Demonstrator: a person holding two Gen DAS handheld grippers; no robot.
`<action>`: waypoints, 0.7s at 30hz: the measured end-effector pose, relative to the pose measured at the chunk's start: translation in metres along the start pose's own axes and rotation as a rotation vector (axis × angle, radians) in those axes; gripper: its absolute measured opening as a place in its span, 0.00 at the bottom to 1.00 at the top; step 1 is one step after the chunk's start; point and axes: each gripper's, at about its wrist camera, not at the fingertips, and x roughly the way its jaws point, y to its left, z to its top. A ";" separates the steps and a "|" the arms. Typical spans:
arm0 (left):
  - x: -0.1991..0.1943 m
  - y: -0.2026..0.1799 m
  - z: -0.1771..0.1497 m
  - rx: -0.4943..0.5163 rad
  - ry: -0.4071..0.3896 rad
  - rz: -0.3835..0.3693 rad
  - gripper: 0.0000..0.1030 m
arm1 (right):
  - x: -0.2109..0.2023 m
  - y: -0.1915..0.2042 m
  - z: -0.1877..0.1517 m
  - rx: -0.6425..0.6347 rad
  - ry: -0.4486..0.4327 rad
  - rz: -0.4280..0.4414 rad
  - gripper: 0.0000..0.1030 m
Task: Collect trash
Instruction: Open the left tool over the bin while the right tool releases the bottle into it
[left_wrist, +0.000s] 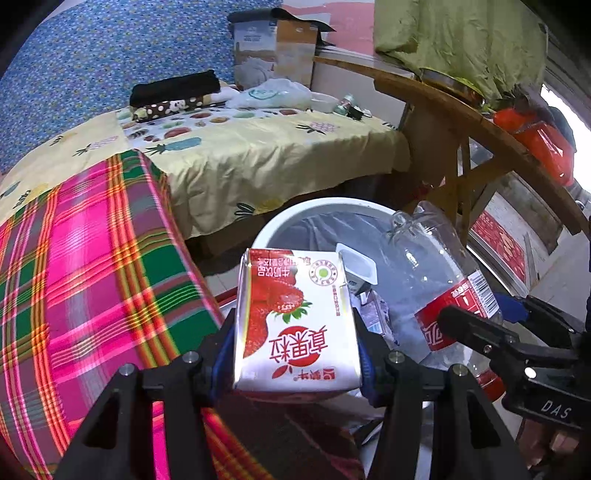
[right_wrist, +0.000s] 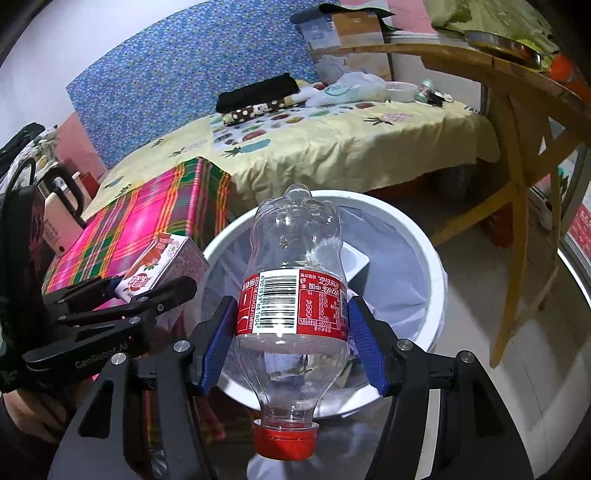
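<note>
In my left wrist view the left gripper (left_wrist: 295, 332) is clamped on a strawberry milk carton (left_wrist: 295, 317) at lower centre, its pads pressed to both sides, held over the near rim of the white trash bin (left_wrist: 280, 221) — a white plastic cup (left_wrist: 360, 266) already lies inside. My right gripper (right_wrist: 291, 325) grips an empty clear cola bottle (right_wrist: 291, 280) by its red label, red cap toward the camera, above the same bin at centre frame. The bed with the pineapple sheet (right_wrist: 332, 147) fills the upper frame — a wooden table (right_wrist: 517, 110) stands at right.
</note>
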 end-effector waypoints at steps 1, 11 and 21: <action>0.002 -0.001 0.001 0.004 0.002 -0.004 0.55 | 0.000 -0.003 0.000 0.002 0.002 -0.002 0.61; 0.022 -0.011 0.008 0.020 0.030 -0.041 0.56 | 0.003 -0.019 -0.002 0.021 0.026 -0.023 0.61; 0.028 -0.007 0.013 -0.003 0.028 -0.057 0.61 | 0.009 -0.026 -0.003 0.042 0.057 -0.037 0.61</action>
